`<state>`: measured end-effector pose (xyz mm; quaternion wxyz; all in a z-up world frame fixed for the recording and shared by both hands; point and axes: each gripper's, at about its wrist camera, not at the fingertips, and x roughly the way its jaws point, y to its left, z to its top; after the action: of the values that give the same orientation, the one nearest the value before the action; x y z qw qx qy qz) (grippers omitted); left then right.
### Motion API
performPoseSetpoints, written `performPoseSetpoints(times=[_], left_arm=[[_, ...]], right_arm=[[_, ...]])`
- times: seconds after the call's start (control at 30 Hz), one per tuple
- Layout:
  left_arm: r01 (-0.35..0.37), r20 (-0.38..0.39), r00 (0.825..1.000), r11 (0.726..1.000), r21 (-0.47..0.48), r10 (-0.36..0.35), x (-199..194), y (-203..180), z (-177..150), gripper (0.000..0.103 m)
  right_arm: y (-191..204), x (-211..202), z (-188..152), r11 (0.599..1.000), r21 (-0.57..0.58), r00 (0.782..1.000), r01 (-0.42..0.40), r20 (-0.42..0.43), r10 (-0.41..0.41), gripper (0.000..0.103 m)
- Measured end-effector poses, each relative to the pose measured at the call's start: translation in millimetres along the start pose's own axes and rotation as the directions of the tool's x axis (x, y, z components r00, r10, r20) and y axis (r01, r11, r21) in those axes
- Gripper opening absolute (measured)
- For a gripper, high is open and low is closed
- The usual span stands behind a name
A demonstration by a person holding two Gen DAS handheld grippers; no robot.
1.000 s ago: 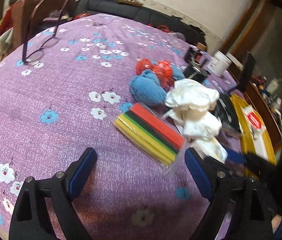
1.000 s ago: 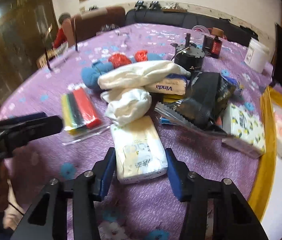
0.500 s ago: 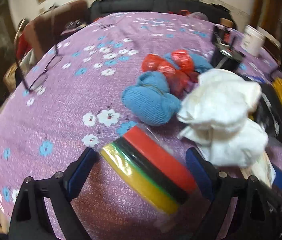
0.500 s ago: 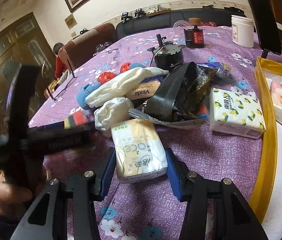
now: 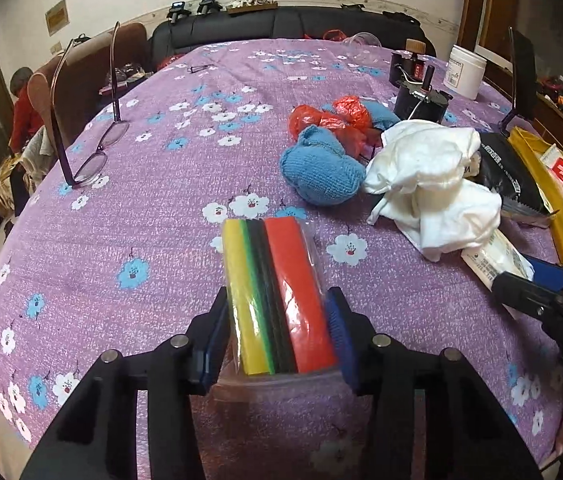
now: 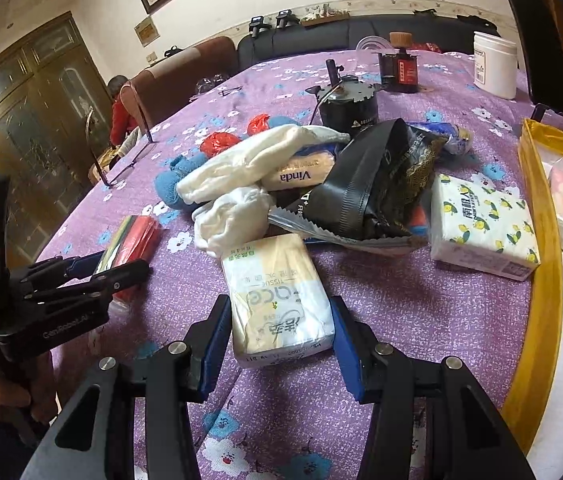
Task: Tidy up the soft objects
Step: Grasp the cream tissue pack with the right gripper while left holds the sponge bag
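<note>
The left gripper (image 5: 277, 332) is closing on the plastic-wrapped pack of yellow, green, black and red sponge strips (image 5: 275, 292); the right gripper (image 6: 277, 336) pinches the cream tissue pack (image 6: 277, 296) on the purple flowered desk (image 5: 121, 208).

tablecloth (image 5: 129, 216): matt cloth | sponge pack (image 5: 277, 292): glossy plastic, probably foam

left tool (image 5: 277, 334) | was wide; now closing on sponge pack (image 5: 277, 292)
</note>
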<state>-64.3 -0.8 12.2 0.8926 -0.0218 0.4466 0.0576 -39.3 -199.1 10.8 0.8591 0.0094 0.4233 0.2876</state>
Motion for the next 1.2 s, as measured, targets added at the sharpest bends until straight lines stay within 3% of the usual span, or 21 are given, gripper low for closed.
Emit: performPoseSetpoints(times=[0.17,0.3,0.5,0.87,1.1,1.2], left_arm=[[0.067,0.049,0.997,0.998,0.008,-0.067,-5,-16,-2,0.041],[0.111,0.058,0.992,0.993,0.039,-0.113,-7,-33,-4,0.041],[0.108,0.051,0.992,0.991,0.077,-0.112,-3,-42,-5,0.042],[0.107,0.044,0.993,0.989,0.102,-0.112,-3,-43,-6,0.042],[0.109,0.041,0.993,0.989,0.095,-0.114,-2,-42,-5,0.042],[0.108,0.041,0.993,0.990,0.091,-0.112,-2,-41,-5,0.042]], right_arm=[[12,-4,-2,0.996,-0.061,0.998,0.066,0.026,-0.065,0.053],[15,2,0,0.992,-0.080,0.995,0.096,-0.014,-0.097,0.053],[24,11,0,0.980,-0.146,0.988,0.133,-0.064,-0.144,0.055],[28,16,5,0.974,-0.155,0.978,0.166,-0.098,-0.183,0.056],[23,19,8,0.968,-0.152,0.969,0.199,-0.120,-0.218,0.069],[17,20,11,0.967,-0.129,0.961,0.218,-0.142,-0.236,0.081]])
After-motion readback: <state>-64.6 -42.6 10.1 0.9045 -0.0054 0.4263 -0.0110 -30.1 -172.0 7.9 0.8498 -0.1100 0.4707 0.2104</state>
